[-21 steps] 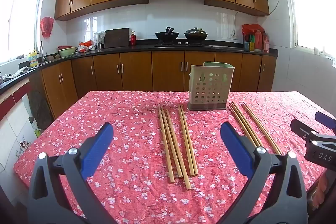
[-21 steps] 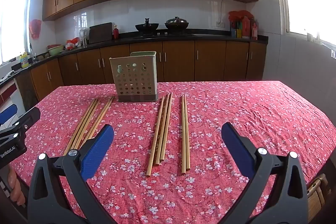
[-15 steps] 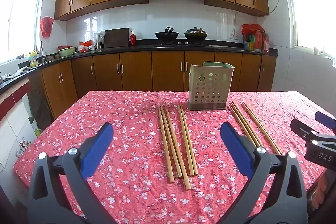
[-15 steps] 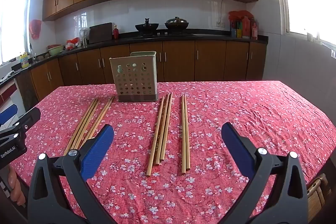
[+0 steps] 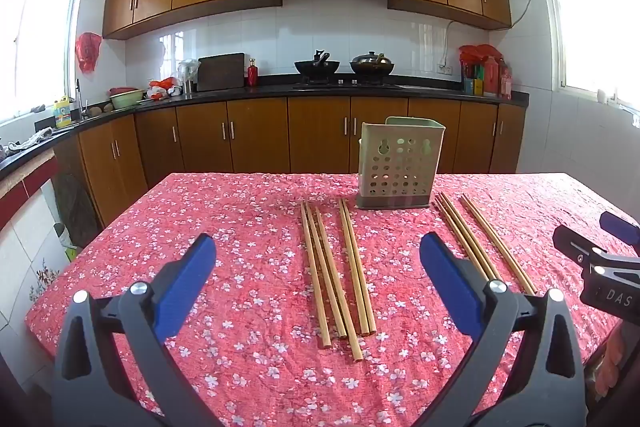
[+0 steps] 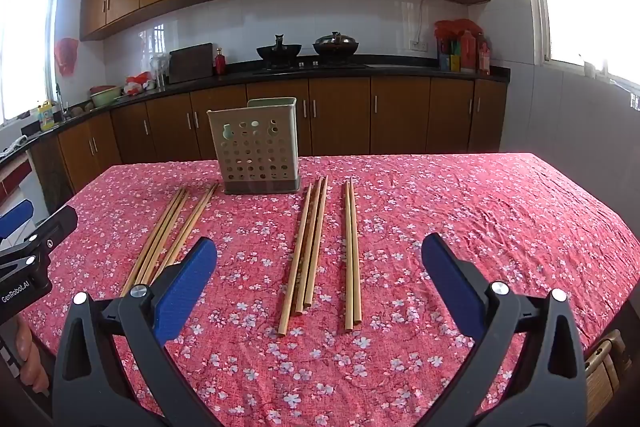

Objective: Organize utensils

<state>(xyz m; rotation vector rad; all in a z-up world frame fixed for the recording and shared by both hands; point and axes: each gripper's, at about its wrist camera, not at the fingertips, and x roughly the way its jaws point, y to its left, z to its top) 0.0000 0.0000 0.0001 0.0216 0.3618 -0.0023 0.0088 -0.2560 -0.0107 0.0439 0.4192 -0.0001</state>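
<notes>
A pale perforated utensil holder (image 5: pixel 400 163) (image 6: pixel 258 147) stands upright toward the far side of the red flowered tablecloth (image 5: pixel 240 227). Several bamboo chopsticks lie flat in groups. In the left wrist view one group (image 5: pixel 334 271) lies ahead between my fingers and another (image 5: pixel 480 243) lies to the right. In the right wrist view one group (image 6: pixel 170 231) lies at left, one (image 6: pixel 308 243) in the middle and a pair (image 6: pixel 352 251) to its right. My left gripper (image 5: pixel 318 263) and right gripper (image 6: pixel 319 263) are both open and empty, above the near table edge.
Each gripper shows at the edge of the other's view: the right one (image 5: pixel 600 263), the left one (image 6: pixel 28 247). Brown kitchen cabinets and a black counter with woks (image 5: pixel 344 67) stand behind the table. A wooden chair back (image 6: pixel 604 367) is at the near right.
</notes>
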